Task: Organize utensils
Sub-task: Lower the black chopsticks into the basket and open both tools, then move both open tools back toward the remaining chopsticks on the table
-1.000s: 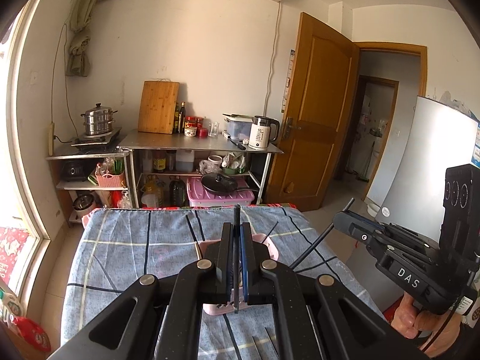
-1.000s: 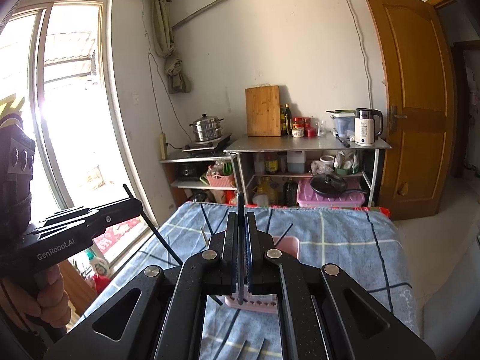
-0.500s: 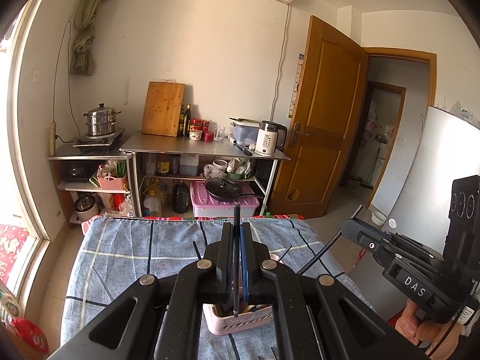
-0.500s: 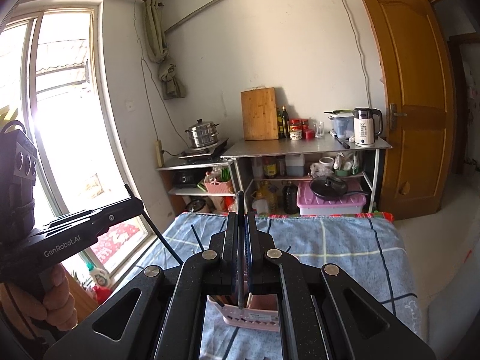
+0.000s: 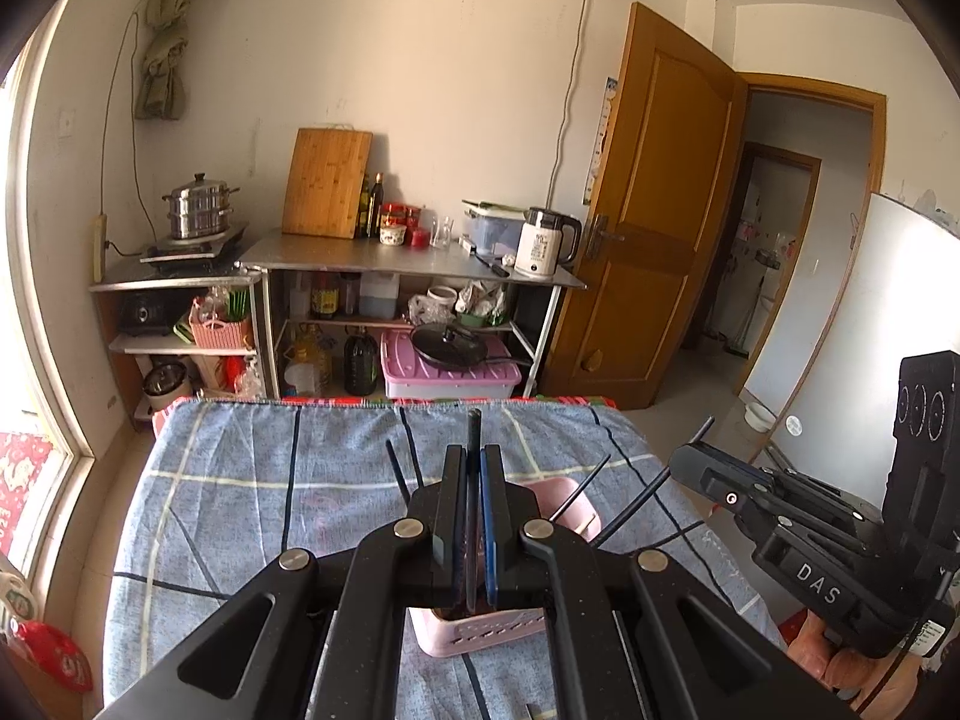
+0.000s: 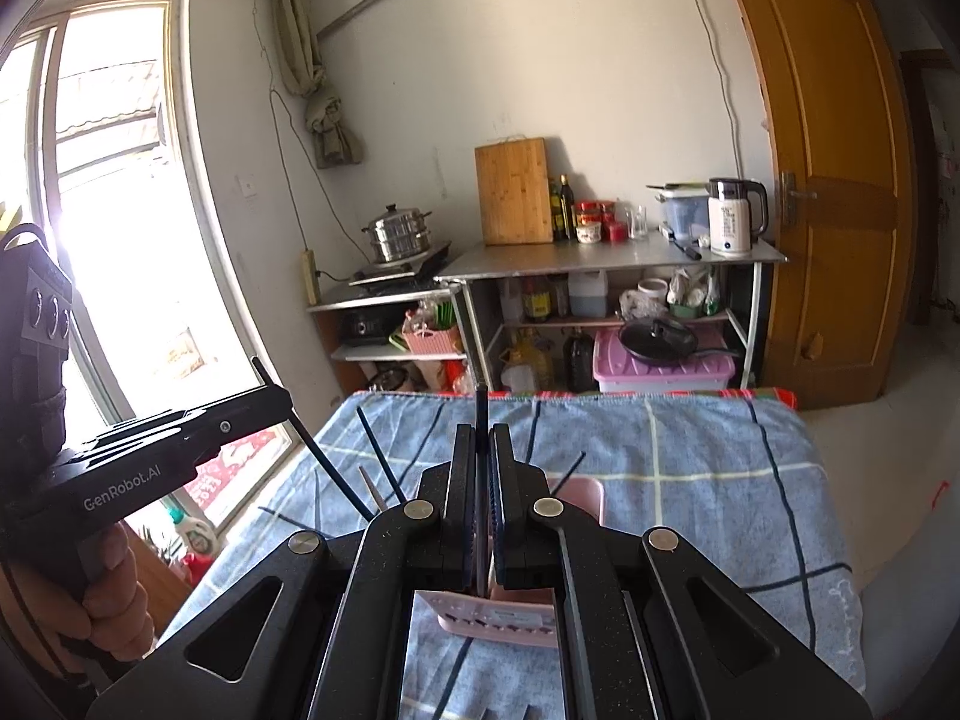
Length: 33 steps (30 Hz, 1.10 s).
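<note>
A pink utensil holder point(image 5: 480, 636) stands on the blue checked tablecloth point(image 5: 252, 480), just below both grippers; it also shows in the right wrist view point(image 6: 498, 618). Several thin black utensils point(image 5: 399, 471) stick up out of it. My left gripper point(image 5: 474, 468) is shut on a thin black utensil point(image 5: 474, 429) that points up and forward above the holder. My right gripper point(image 6: 481, 450) is shut on another thin black utensil point(image 6: 481, 411) over the holder. Each gripper shows in the other's view: the right one point(image 5: 708, 468), the left one point(image 6: 264, 408).
A metal shelf unit point(image 5: 408, 264) with a cutting board, a kettle and bottles stands beyond the table's far edge. A window point(image 6: 108, 210) is on the left, a wooden door point(image 5: 654, 228) on the right. Two more utensil ends lie at the table's near edge point(image 6: 504, 711).
Both grippers have tilted up and drawn back toward the holder with their utensils still held. The holder now sits closer under the jaws.
</note>
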{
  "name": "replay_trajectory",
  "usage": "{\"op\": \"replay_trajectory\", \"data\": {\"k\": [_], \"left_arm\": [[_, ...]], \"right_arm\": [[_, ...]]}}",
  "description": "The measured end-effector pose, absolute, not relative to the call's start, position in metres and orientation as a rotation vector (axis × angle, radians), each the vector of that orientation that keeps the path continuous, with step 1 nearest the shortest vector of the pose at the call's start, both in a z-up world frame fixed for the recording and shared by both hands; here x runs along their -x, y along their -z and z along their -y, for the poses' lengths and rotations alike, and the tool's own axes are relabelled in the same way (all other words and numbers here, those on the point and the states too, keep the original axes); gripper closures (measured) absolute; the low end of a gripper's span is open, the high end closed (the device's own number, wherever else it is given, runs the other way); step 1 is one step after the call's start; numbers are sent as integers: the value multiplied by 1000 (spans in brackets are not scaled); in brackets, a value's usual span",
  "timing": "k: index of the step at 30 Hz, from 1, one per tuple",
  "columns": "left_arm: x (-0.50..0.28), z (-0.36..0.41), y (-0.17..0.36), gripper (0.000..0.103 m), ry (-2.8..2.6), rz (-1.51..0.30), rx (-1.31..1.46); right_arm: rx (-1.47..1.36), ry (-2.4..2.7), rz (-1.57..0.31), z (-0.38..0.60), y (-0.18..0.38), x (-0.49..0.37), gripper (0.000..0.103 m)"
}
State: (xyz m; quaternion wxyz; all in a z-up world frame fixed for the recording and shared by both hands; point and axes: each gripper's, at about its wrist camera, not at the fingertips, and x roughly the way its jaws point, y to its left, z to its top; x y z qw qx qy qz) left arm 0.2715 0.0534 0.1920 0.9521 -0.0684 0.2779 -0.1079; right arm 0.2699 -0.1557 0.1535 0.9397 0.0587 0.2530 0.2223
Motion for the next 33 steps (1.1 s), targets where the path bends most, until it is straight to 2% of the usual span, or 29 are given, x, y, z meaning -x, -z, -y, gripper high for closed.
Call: {"op": "replay_trajectory", "data": {"k": [10, 17, 21, 33], "left_arm": [[-283, -53, -138, 99, 201, -674, 148], [-281, -57, -132, 98, 169, -680, 138], [-271, -60, -132, 93, 160, -665, 130], [-209, -61, -122, 90, 157, -618, 143]], "right_arm": [[-121, -453, -629, 153, -115, -283, 99], [-127, -472, -660, 154, -109, -284, 99], [-120, -470, -641, 158, -113, -275, 92], [-120, -441, -600, 182, -108, -223, 91]]}}
